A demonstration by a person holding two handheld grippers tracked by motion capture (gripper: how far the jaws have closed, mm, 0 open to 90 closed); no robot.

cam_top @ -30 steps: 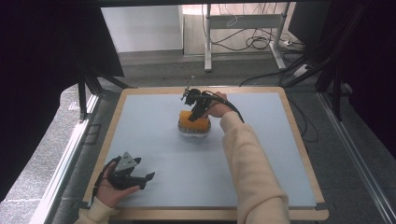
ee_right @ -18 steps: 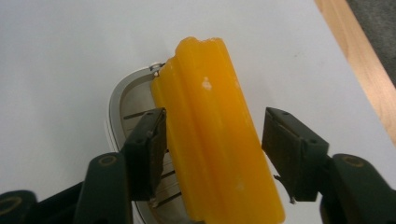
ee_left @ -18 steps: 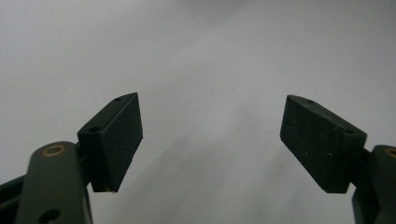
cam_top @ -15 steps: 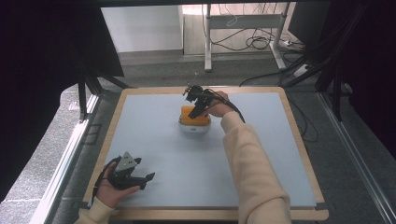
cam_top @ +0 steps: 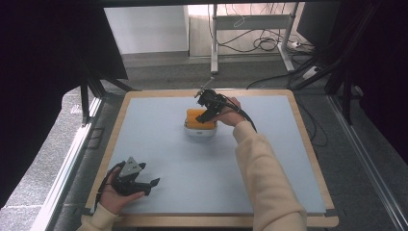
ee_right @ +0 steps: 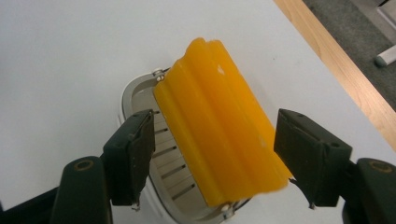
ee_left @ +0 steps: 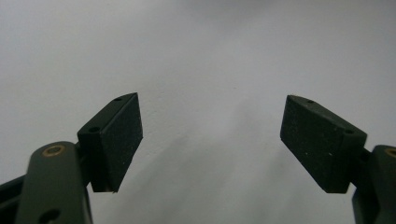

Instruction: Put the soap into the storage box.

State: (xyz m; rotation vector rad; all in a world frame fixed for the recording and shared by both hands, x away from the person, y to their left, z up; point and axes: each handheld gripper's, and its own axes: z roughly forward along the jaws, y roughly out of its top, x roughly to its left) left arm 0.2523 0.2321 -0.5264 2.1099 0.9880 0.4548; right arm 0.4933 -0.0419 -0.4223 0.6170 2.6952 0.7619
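Note:
An orange ridged block point(ee_right: 219, 135) lies tilted on a white slotted dish point(ee_right: 140, 93) in the right gripper view. In the high view the block point(cam_top: 198, 117) and dish point(cam_top: 199, 132) sit at the far middle of the table. My right gripper point(ee_right: 215, 144) is open, with one jaw on each side of the block and a gap at both sides. From above, the right gripper point(cam_top: 206, 113) hangs over the block's far right side. Near the table's front left corner my left gripper point(cam_top: 148, 185) rests open, and its jaws point(ee_left: 210, 140) frame bare grey table.
The grey table top point(cam_top: 192, 183) has a wooden rim point(cam_top: 308, 144). The right forearm in a cream sleeve point(cam_top: 264, 178) crosses the table's front right. A cable point(cam_top: 248, 118) trails from the right gripper. Floor cables point(cam_top: 269, 43) lie beyond the far edge.
The right gripper has shifted a little to the right and toward the far edge above the orange block. The left hand and gripper have stayed put.

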